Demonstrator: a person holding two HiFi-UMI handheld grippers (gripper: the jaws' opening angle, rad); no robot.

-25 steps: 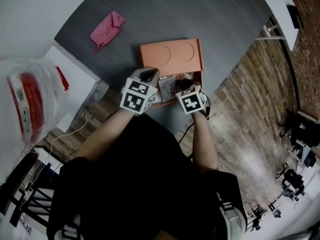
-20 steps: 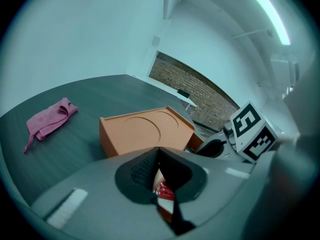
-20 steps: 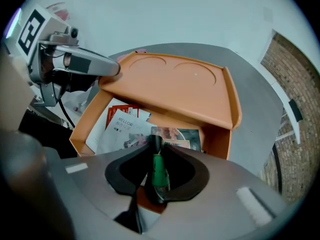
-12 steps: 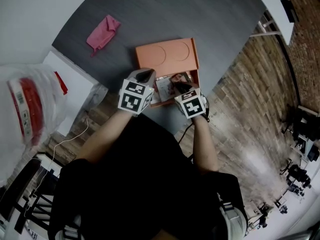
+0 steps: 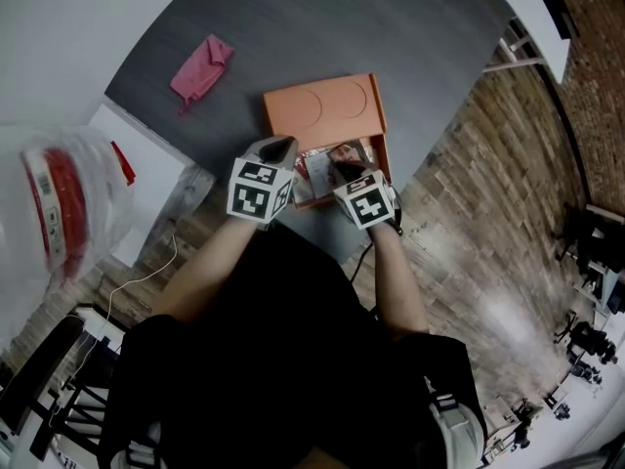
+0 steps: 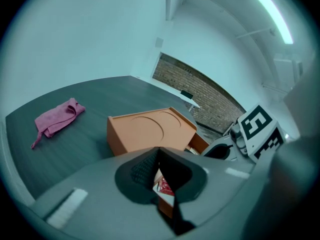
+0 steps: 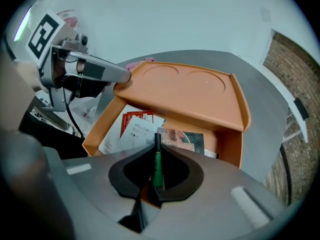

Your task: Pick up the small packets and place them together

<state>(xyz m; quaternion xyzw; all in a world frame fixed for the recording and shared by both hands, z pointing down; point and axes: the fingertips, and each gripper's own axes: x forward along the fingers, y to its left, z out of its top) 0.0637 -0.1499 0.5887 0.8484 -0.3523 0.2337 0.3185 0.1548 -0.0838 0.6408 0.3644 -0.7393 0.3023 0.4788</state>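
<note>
Fingers (image 7: 181, 176) on the right gripper (image 7: 157, 136) have just been closing and now pinch a thin green packet (image 7: 158, 170) edge-on, low centre of the right gripper view, over the open orange box (image 7: 190, 89). Meanwhile the left gripper (image 6: 159, 153) sits closed, tip at the box's left corner, steadying it, I'd say. So this is the pick; next comes a clean lift and a spot beside the others. Readable print: "MELLOW" on a white packet (image 7: 136, 132); the red packet (image 7: 134, 117) beside it is too small to read.
</note>
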